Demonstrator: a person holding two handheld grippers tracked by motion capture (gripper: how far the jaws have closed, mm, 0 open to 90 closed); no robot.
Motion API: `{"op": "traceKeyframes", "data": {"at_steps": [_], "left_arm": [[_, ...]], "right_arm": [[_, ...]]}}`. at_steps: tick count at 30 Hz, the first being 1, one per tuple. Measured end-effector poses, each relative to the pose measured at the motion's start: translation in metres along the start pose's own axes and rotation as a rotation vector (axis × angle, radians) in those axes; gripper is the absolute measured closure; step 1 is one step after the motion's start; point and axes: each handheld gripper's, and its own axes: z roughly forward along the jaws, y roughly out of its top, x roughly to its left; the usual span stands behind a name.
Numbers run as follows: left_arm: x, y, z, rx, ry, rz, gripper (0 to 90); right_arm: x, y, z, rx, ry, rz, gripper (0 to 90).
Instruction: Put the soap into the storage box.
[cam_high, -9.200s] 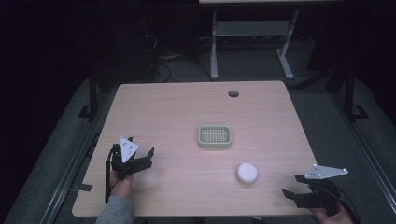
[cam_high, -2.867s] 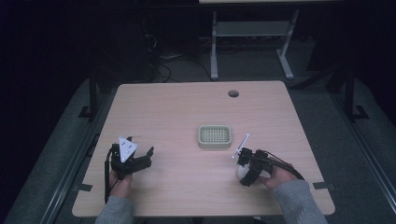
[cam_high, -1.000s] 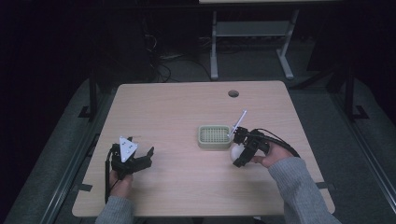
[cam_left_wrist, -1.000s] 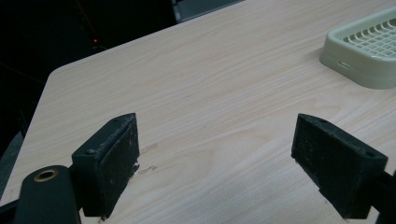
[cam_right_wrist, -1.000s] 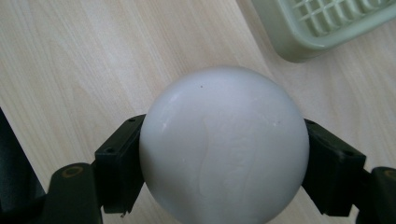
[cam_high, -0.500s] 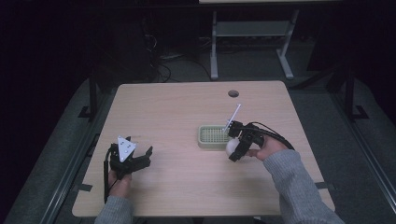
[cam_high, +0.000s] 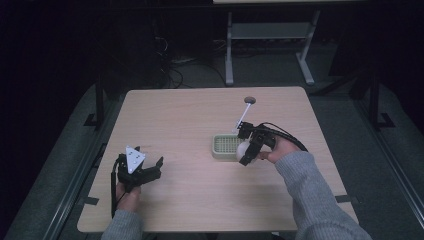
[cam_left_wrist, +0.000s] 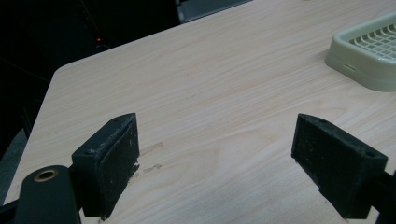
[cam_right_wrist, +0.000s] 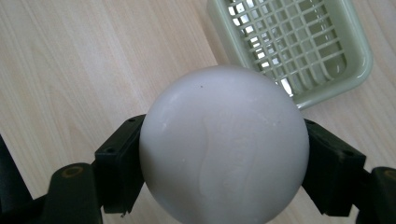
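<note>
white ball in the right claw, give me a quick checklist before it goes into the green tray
1. Grip: right claw is shut on the white ball, a jaw on each side: ok.
2. Ball lifted off the table: cannot tell.
3. Green tray has nothing in it: ok.
4. Ball over the tray: not ok, it sits at the tray's near edge, mostly over bare wood.
5. Left claw is open, resting far from the tray: ok.
6. Cable clear of the tray: cannot tell.

Left gripper gapes wide; right gripper clamped.
</note>
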Motion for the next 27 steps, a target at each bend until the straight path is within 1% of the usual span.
{"op": "traceKeyframes", "data": {"at_steps": [6,9,11,13,25,27], "left_arm": [[0.0,0.0,0.0,0.001,0.003,0.0,14.8],[0.001,0.0,0.0,-0.004,0.004,-0.002,14.8],[0.001,0.0,0.0,-0.005,0.003,-0.002,14.8],[0.001,0.0,0.0,-0.002,0.004,0.0,14.8],[0.0,0.0,0.0,-0.002,0.005,-0.001,14.8],[0.0,0.0,0.0,-0.001,0.004,-0.001,14.8]], "right_arm": [[-0.003,0.007,0.001,0.005,0.002,-0.001,23.6],[-0.006,0.01,0.0,-0.009,0.011,0.004,23.6],[-0.007,0.011,0.0,-0.01,0.015,0.005,23.6],[-0.009,0.014,0.0,0.003,0.009,0.006,23.6],[-0.015,0.021,-0.003,0.002,0.006,0.007,23.5],[-0.017,0.022,-0.003,-0.001,0.013,0.013,23.6]]}}
